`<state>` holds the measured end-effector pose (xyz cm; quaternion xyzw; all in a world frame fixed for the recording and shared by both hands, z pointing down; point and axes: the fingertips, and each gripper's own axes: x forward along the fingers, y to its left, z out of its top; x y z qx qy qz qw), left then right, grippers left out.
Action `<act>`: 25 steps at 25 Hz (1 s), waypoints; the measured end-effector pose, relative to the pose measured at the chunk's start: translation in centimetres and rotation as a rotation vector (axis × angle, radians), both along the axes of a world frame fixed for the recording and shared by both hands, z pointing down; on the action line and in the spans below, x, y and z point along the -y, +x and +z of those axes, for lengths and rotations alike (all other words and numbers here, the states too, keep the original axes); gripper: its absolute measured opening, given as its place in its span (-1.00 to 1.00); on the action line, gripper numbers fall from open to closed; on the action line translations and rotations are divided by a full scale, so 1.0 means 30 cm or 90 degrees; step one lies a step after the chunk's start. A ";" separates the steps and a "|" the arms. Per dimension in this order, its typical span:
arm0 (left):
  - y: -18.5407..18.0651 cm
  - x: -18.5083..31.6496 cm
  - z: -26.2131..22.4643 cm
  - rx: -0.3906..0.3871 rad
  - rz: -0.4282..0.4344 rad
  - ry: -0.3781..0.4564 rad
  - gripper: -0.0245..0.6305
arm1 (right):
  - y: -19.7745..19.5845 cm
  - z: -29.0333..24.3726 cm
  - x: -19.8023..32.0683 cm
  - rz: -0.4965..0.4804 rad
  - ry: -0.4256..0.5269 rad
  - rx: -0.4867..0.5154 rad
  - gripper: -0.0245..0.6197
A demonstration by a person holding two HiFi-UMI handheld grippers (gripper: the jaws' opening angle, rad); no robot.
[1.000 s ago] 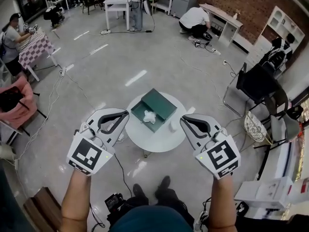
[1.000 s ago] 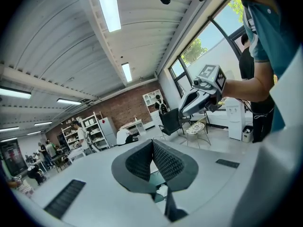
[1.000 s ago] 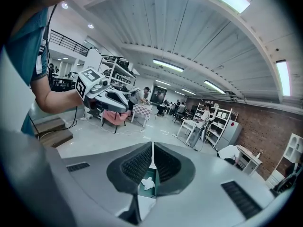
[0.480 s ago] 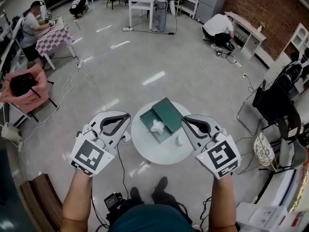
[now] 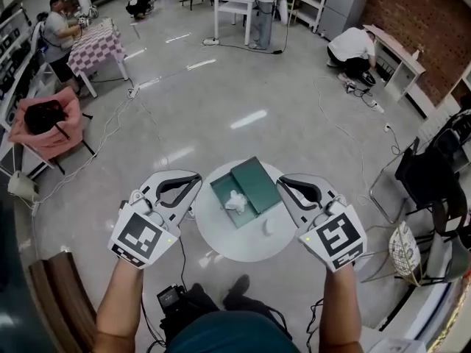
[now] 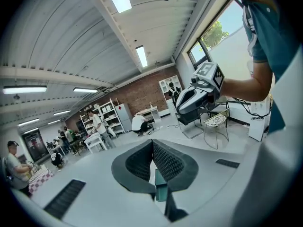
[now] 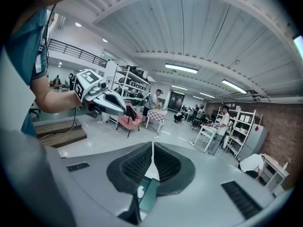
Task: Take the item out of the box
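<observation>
Since a second ago the round white worktop (image 5: 243,247) and the green box (image 5: 255,185) have slid lower in the head view. They now sit level between the two gripper tips instead of ahead of them. The left gripper (image 5: 196,176) and right gripper (image 5: 280,184) stay clenched and hold nothing, one on each side of the worktop, apart from the box.

From the head view the box lies open. The crumpled white item (image 5: 235,201) rests inside its nearer half, and a small white object (image 5: 268,227) stands on the worktop just beside the box.

The left gripper view shows its ribbed pads (image 6: 165,162) pressed together. Only a sliver of the green box (image 6: 160,189) is visible below them, the item is not seen, and the right gripper (image 6: 196,96) is up to the right.

The right gripper view also has its jaws together. Below them it catches both the item (image 7: 140,191) and the box (image 7: 150,194), with the left gripper (image 7: 102,94) off to the left.
</observation>
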<state>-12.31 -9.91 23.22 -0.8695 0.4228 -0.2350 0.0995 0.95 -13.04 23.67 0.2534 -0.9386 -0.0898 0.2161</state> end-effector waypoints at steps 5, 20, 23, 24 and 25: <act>0.061 0.071 0.067 0.002 0.011 -0.021 -0.86 | 0.065 0.041 0.069 0.016 -0.012 0.004 -0.80; 0.130 0.371 0.346 -0.007 0.119 -0.104 -0.86 | 0.132 0.210 0.275 0.121 -0.065 -0.014 -0.80; 0.134 0.426 0.435 0.000 0.140 -0.128 -0.86 | 0.133 0.266 0.327 0.137 -0.077 -0.016 -0.80; 0.139 0.437 0.470 0.002 0.148 -0.139 -0.86 | 0.136 0.290 0.337 0.142 -0.084 -0.017 -0.80; 0.145 0.445 0.507 0.005 0.154 -0.150 -0.86 | 0.141 0.316 0.346 0.147 -0.091 -0.018 -0.80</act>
